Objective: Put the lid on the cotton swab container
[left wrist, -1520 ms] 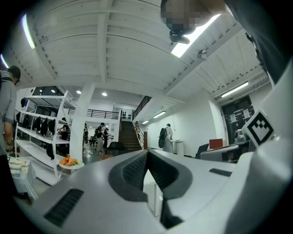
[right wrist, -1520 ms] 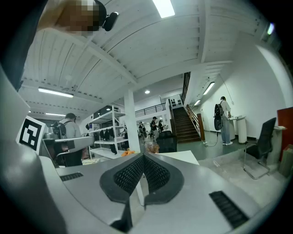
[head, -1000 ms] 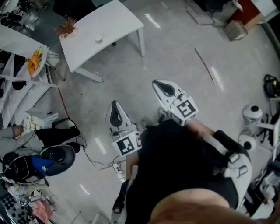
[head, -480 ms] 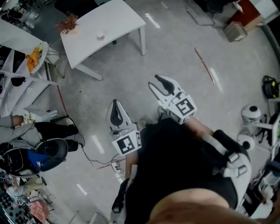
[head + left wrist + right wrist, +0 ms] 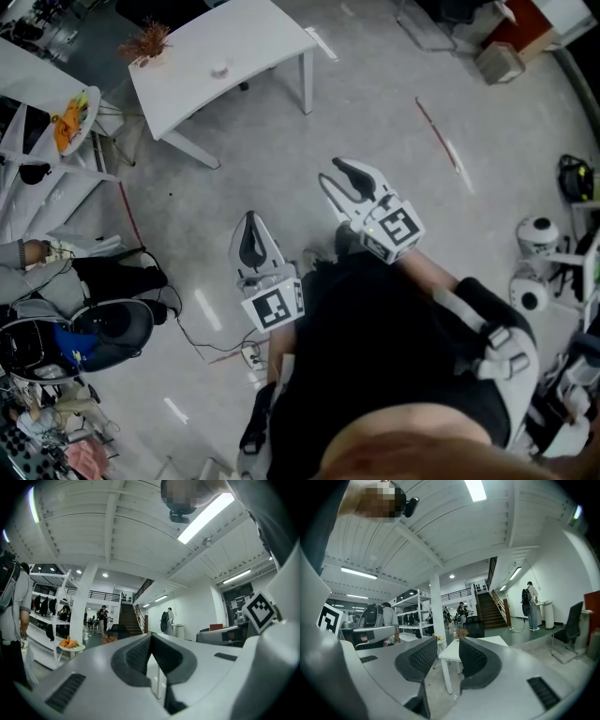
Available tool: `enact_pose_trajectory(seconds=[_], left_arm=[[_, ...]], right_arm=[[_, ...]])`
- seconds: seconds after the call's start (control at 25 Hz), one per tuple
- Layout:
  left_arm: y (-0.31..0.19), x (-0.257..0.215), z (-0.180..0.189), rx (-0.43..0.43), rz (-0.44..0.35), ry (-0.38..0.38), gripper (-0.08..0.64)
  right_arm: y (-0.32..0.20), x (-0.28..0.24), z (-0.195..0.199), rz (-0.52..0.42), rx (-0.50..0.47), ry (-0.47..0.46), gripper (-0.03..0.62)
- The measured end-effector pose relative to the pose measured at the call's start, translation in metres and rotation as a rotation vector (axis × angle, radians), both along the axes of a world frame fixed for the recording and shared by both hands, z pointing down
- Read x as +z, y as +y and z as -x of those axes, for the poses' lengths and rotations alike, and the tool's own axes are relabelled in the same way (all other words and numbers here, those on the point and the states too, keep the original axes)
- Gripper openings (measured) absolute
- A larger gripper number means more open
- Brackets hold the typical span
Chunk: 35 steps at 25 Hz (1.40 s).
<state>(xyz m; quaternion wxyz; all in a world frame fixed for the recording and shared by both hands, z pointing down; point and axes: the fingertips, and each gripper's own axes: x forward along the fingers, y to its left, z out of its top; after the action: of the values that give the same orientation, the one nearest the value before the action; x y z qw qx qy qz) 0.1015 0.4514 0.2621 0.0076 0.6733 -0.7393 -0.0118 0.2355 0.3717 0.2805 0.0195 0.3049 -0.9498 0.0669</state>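
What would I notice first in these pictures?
Two white grippers stick out over the grey floor: the left gripper with its jaws together, the right gripper with its jaws apart, both empty. Far ahead, at the head view's top left, stands a white table with a small round thing on it.

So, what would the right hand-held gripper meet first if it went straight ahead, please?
Probably the white table, framed between the right hand-held gripper's open jaws, though depth is unclear.
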Motion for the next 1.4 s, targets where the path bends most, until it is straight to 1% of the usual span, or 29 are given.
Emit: enact_pose_trajectory(seconds=[0.28,0.36,0.52,0.64,0.8,0.92,1.08,1.24,1.4], left_arm=[[-0.01,0.016,0.01,0.014,0.022,0.011,0.005],[-0.023,0.02,0.012,0.015,0.031,0.005,0.005],[-0.059,0.025,0.018,0.011,0.038,0.004,0.005],[-0.095,0.025,0.029,0.005,0.044,0.004,0.005],[-0.154,0.017,0.042,-0.011,0.038,-0.009,0.005],[-0.207,0.012,0.061,-0.032,0.04,-0.017,0.005],[-0.273,0.013,0.083,-0.063,0.046,-0.028,0.005],[-0.325,0.019,0.096,-0.084,0.058,-0.022,0.005],[-0.367,0.027,0.104,-0.101,0.076,-0.055,0.005]], right_arm=[[-0.008,0.015,0.012,0.021,-0.008,0.007,0.127],[-0.02,0.017,0.015,0.024,-0.014,-0.003,0.127],[-0.06,0.024,0.023,0.008,-0.018,-0.005,0.127],[-0.096,0.02,0.039,0.016,-0.038,-0.01,0.127],[-0.154,0.015,0.058,0.004,-0.076,-0.017,0.127],[-0.208,0.013,0.079,-0.006,-0.106,-0.017,0.127],[-0.273,0.014,0.106,0.005,-0.16,-0.002,0.127],[-0.327,0.026,0.12,0.014,-0.203,0.02,0.127],[-0.375,0.033,0.133,0.024,-0.25,0.029,0.127]])
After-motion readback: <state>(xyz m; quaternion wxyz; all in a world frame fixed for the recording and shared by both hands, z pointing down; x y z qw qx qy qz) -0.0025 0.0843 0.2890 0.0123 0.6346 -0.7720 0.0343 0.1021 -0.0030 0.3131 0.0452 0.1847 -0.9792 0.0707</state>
